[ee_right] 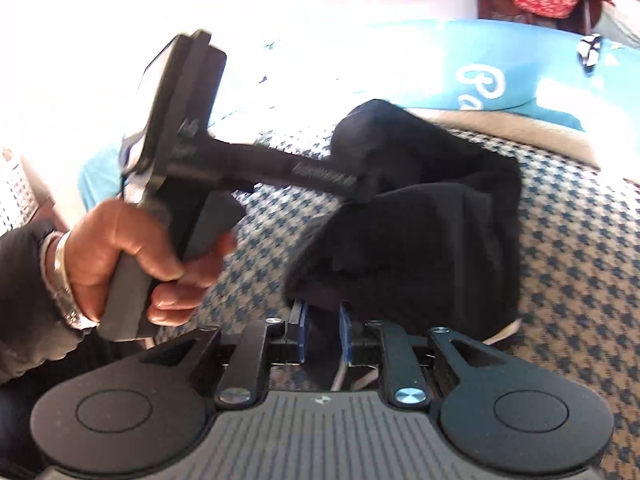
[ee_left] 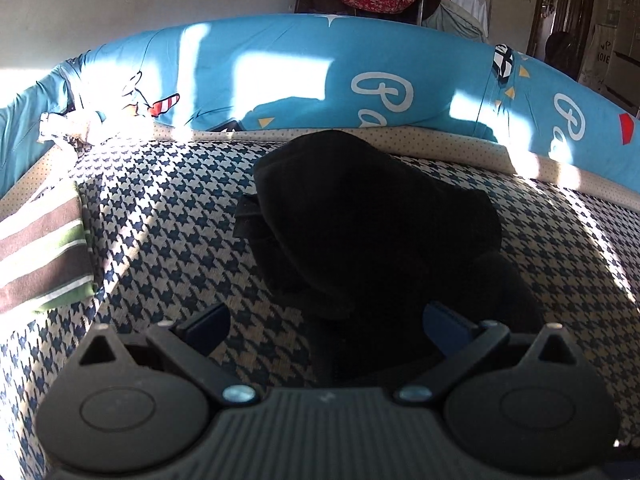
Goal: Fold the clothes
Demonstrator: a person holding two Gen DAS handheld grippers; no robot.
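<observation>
Right gripper (ee_right: 323, 330) fingers narrowly parted around black garment (ee_right: 404, 216); left gripper (ee_left: 326, 326) released.

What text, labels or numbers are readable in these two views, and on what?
"Pa": large white script letters on the blue bedcover, cut off by the bed's edge; it repeats further right and shows in the right wrist view too.
Characters on a white cloth hanging at far right: too small to read.
Pale print on the left gripper along its arm: blurred, unreadable.
Black garment: no text visible.
</observation>
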